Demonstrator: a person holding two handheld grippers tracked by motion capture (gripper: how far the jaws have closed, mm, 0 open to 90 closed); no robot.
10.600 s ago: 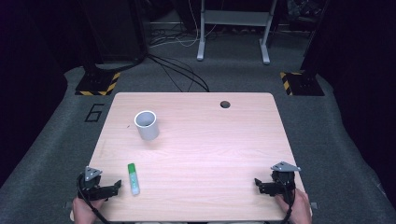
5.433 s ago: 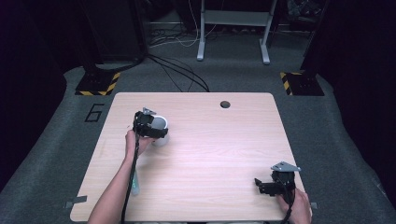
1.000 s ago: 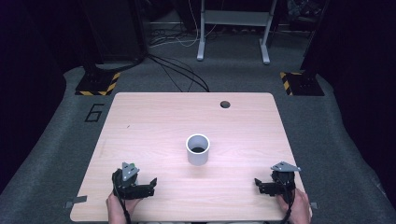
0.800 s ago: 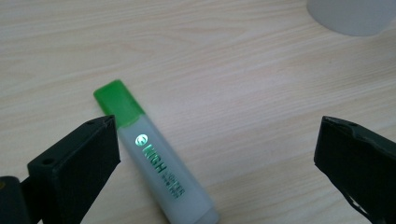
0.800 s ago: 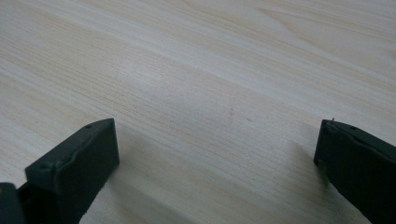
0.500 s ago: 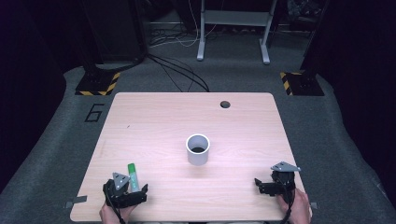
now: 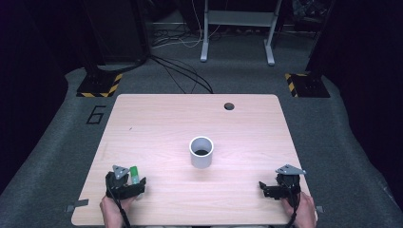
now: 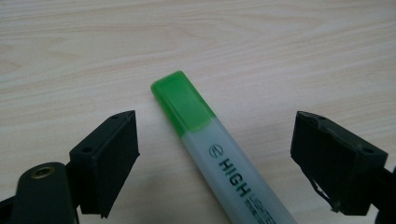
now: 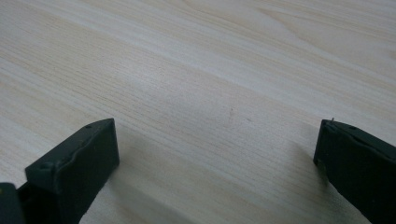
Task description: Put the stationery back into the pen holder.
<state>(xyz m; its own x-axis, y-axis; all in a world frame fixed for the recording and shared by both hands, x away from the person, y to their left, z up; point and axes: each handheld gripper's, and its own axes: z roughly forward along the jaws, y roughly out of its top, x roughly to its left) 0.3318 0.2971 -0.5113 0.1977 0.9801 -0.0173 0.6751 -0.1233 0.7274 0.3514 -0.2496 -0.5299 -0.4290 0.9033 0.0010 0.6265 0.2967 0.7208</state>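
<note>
The pale grey highlighter pen with a translucent green cap (image 8: 219,154) is seen lying flat on the light wood-grain tabletop (image 7: 157,123), at the lower left of the high view (image 7: 134,174), just beside the left gripper (image 7: 135,183). Compared with the frame a second earlier, where the left gripper sat further right and the pen was hidden beneath it, the gripper is now found further toward the lower left corner, and the green cap is exposed just above it. The jaws of the left gripper have just been closing; in the left gripper view they are still spread, with the pen between them and clear wood visible on either side, so no pad is pressed on it. The long axis of the pen is laid diagonally in that view, the green cap pointing to the upper left and the printed barrel running off the bottom edge at lower right. The white cylindrical cup (image 7: 201,152) is unchanged at the centre of the high view. The right gripper (image 7: 268,189) is kept at the lower right, its jaws spread wide over bare wood.
</note>
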